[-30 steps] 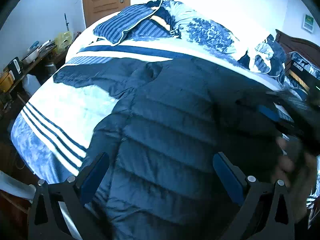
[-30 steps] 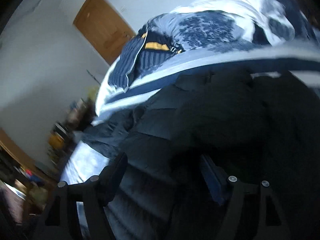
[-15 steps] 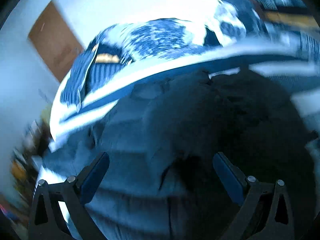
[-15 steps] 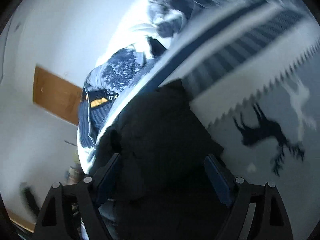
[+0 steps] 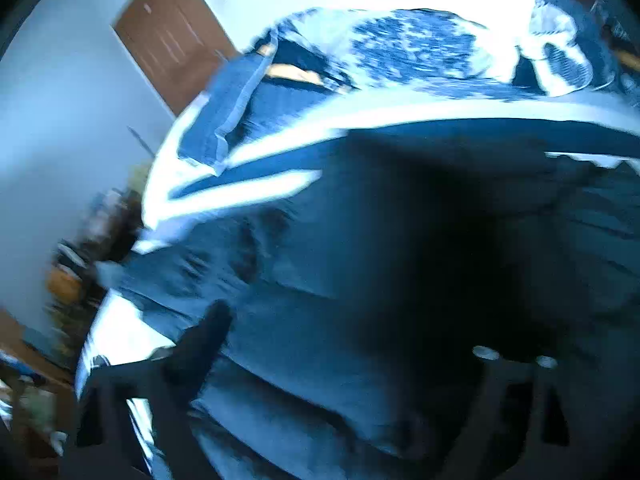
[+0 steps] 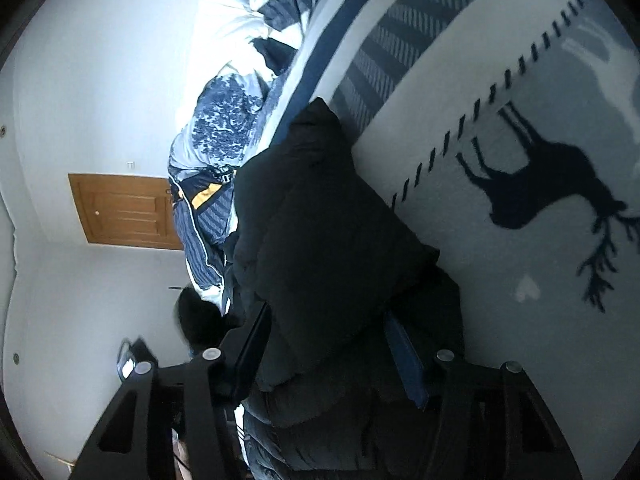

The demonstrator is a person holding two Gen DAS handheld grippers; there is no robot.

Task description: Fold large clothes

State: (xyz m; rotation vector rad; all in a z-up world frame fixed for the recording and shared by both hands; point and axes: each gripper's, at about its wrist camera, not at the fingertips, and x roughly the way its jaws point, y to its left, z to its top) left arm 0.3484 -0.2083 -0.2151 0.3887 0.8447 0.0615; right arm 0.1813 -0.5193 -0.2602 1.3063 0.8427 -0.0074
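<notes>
A dark blue quilted jacket lies spread on the bed. The left wrist view is blurred. My left gripper hovers low over the jacket's body and its jaws are closing. The left finger shows and the right one is lost in shadow; padding lies under the gap, with no clear pinch. In the right wrist view a thick folded part of the jacket fills the gap of my right gripper. Its jaws are closing, and both pads lie against the fabric.
The bed cover is pale with dark stripes and a deer figure. Patterned pillows and bedding are piled at the head of the bed. A wooden door stands in the far wall. Blurred clutter sits left of the bed.
Both views have swung across the jacket. The right view has rolled so the bed stands on edge, and its jaws have narrowed around the jacket fold. The left jaws have narrowed too.
</notes>
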